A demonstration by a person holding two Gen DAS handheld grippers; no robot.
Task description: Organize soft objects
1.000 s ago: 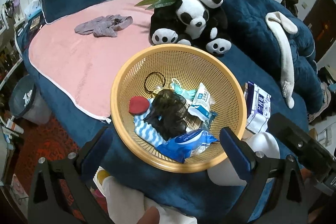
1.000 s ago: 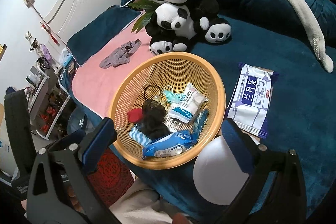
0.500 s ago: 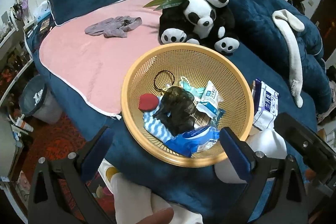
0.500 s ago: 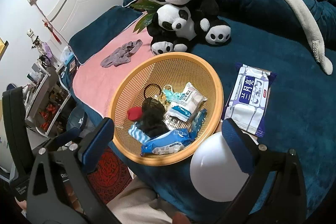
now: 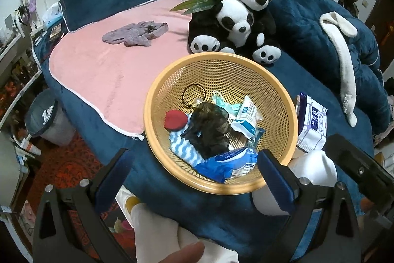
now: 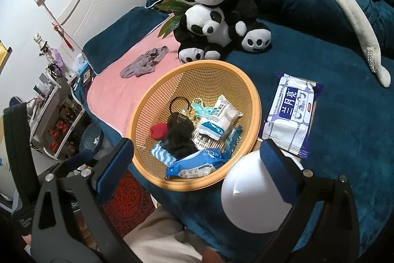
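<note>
Blue bedding (image 5: 307, 46) holds my landmark, an orange basket (image 5: 157, 90) of small soft items sitting at the mattress edge; both my grippers, left (image 5: 194, 169) and right (image 6: 197, 159), hover spread apart and empty just in front of it, and I judge a clumsy nudge could tip it floorward.

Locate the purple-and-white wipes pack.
In the right wrist view, the wipes pack lies flat on the blue bedspread, right of the yellow basket, beyond the white round object.
</note>
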